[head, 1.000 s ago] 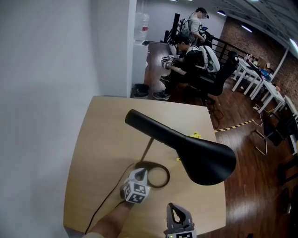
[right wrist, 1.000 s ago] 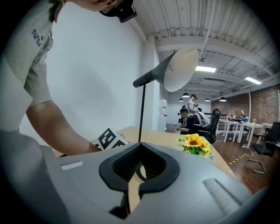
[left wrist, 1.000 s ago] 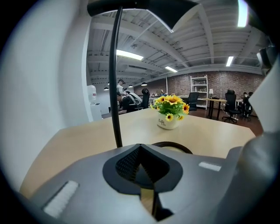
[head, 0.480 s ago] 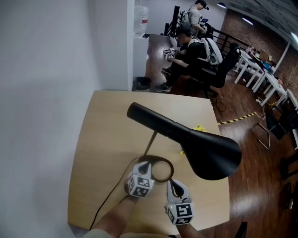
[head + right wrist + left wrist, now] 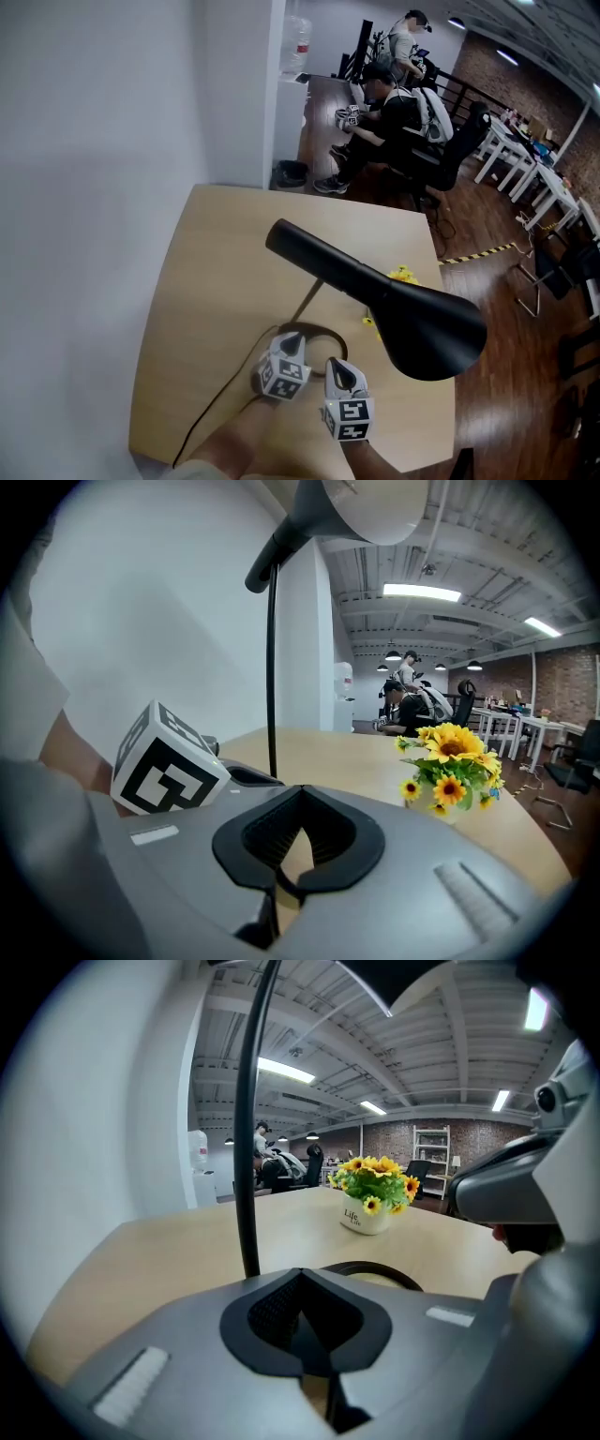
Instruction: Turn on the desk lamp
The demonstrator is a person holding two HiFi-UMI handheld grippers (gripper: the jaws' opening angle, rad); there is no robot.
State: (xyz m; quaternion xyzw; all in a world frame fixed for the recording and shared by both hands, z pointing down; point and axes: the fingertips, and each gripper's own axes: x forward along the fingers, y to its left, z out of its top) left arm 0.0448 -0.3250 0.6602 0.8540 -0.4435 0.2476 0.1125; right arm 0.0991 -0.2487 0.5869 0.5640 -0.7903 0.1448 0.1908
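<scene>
On the table [image 5: 211, 253] stands a black lamp [image 5: 422, 323]: ring base [image 5: 321, 330], thin stem, long conical shade. A white pot [image 5: 366, 1218] holds sunflowers. Left gripper [image 5: 294, 337] and right gripper [image 5: 336, 366] sit at the ring base's near edge. Both have their jaws closed together with nothing between them.

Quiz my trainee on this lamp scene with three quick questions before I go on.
1. True or false: the left gripper is clamped on the lamp pole.
2. What stands on the table beyond the lamp pole? A. a pot of sunflowers B. a mug C. a laptop
3. In the head view, which gripper sits closer to the ring base?

Key:
1. False. Its jaws are together on nothing, and the lamp pole stands beyond them.
2. A.
3. The left. The right gripper is beside it, also shut.
</scene>
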